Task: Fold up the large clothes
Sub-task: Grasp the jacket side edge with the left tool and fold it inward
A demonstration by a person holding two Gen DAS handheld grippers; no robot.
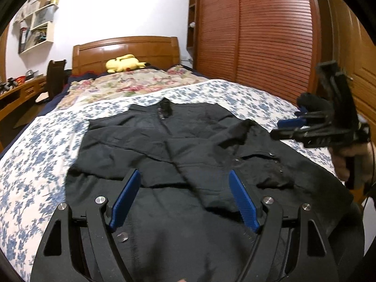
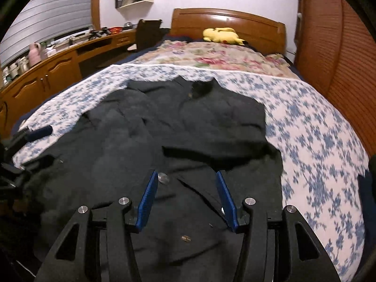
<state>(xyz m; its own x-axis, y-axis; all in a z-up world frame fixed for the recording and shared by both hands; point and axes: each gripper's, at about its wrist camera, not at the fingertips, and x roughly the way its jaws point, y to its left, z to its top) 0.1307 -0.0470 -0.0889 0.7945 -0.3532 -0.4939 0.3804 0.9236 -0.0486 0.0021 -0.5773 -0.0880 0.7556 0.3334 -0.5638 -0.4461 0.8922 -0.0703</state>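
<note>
1. The black jacket (image 1: 178,145) lay spread face up on the blue-flowered bedspread (image 1: 35,155), collar toward the wooden headboard (image 1: 124,51) at the upper middle of the frame
2. Folding looked begun, not finished: both sleeves seemed to be drawn in across the chest, though the dark cloth made the layers hard to read
3. The hem end, at the bottom of both frames, was flat and not yet doubled up toward the collar; that lengthwise fold looked like the main work left
4. The left tongs (image 1: 185,199) were spread wide with nothing between the blue pads, hanging over the jacket's lower half
5. The right tongs (image 2: 188,199) stood parted and empty over the front placket near a snap button (image 2: 162,178); whether they touched cloth I cannot tell
6. In the left wrist view the right tongs showed at the right edge, above the jacket's side
</note>
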